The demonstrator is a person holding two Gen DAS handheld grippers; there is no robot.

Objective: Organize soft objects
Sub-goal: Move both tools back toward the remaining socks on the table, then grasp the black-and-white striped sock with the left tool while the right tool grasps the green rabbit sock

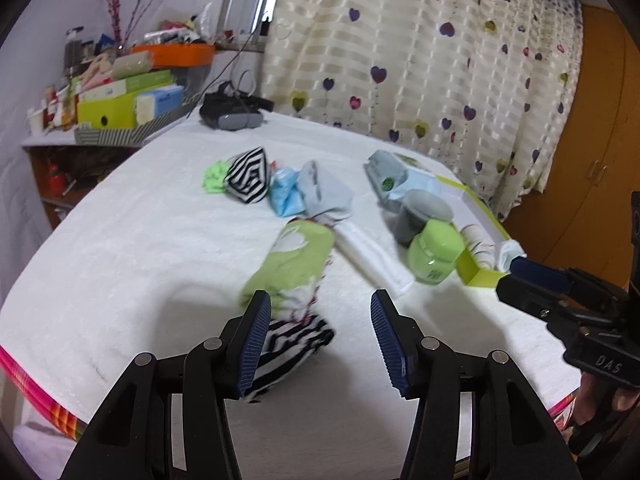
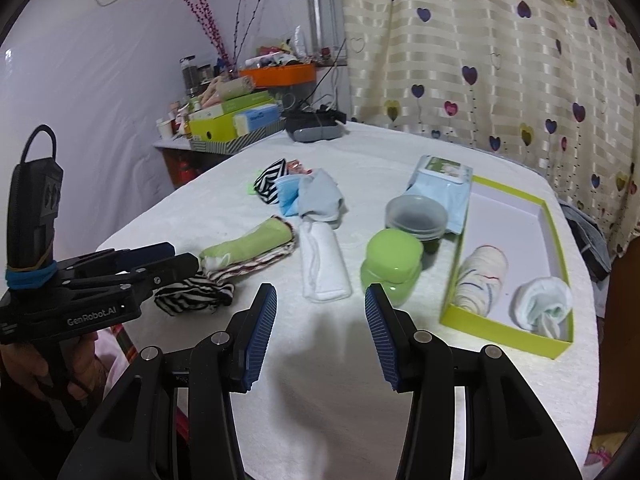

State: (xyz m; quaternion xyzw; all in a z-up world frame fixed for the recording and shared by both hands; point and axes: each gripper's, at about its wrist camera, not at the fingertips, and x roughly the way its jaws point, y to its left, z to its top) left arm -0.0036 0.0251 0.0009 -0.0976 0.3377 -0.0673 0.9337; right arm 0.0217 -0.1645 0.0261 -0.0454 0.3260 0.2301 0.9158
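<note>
You are holding your left gripper (image 1: 318, 344) with its fingers spread wide and gripping nothing; just past them, at 11 o'clock, a black-and-white striped sock (image 1: 292, 350) is lying on the white towel (image 1: 132, 240), with a green rolled sock (image 1: 294, 264) touching it at 12 o'clock. Your right gripper (image 2: 320, 334) is likewise hanging with its fingers apart and bare above the towel.

The right wrist view is showing you what the left one mostly hides: the inside of the green box (image 2: 554, 216) at 2 o'clock, where a cream striped roll (image 2: 480, 280) and a white bundled sock (image 2: 542, 306) are sitting side by side at its near end. The left wrist view is catching only that box's corner. A green jar (image 2: 390, 266) is standing at 12 o'clock, a flat white sock (image 2: 324, 264) beside it at 11 o'clock.

From the right wrist, your left gripper is appearing at 9 o'clock, over the striped sock.
</note>
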